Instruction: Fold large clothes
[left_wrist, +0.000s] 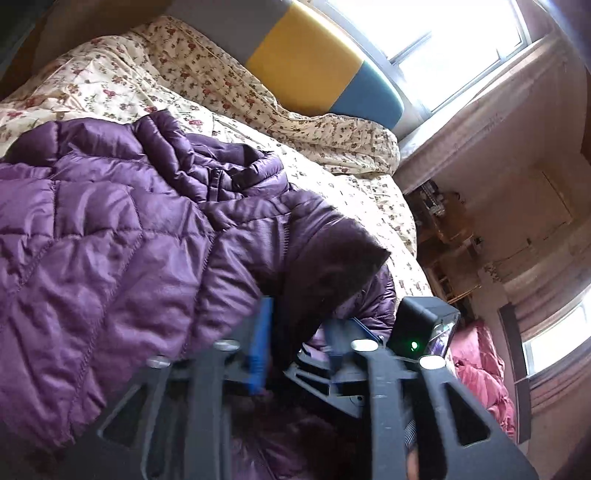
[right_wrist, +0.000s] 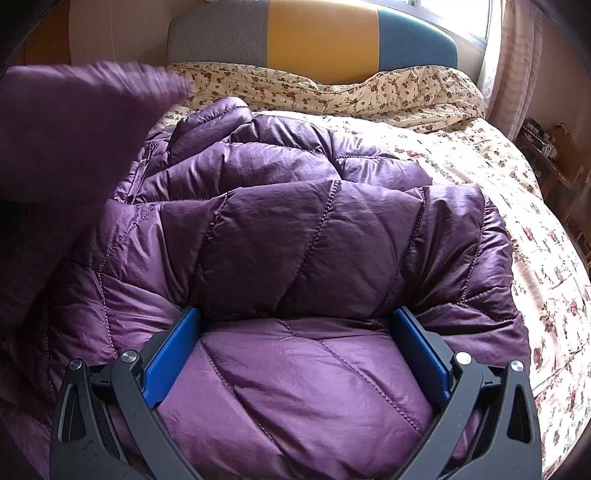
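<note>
A purple quilted puffer jacket (right_wrist: 295, 229) lies bunched on the bed. My right gripper (right_wrist: 297, 354) points down into it with its blue pads (right_wrist: 173, 354) wide apart, and a puffed panel bulges between them. At the upper left of the right wrist view, a blurred purple piece of fabric (right_wrist: 74, 122) hangs in the air. In the left wrist view the jacket (left_wrist: 110, 240) fills the left side and a dark fold (left_wrist: 332, 266) droops over my left gripper (left_wrist: 299, 347). Its blue pads (left_wrist: 260, 350) stand apart and nothing is clamped. The right gripper's black camera housing (left_wrist: 424, 325) sits just beyond.
A floral duvet (right_wrist: 480, 166) covers the bed. Behind it stands a grey, yellow and blue headboard (right_wrist: 321, 33). A bright window (left_wrist: 424, 37) and a cluttered shelf (left_wrist: 443, 229) lie past the bed's edge. A pink bedding heap (left_wrist: 484, 369) sits on the floor side.
</note>
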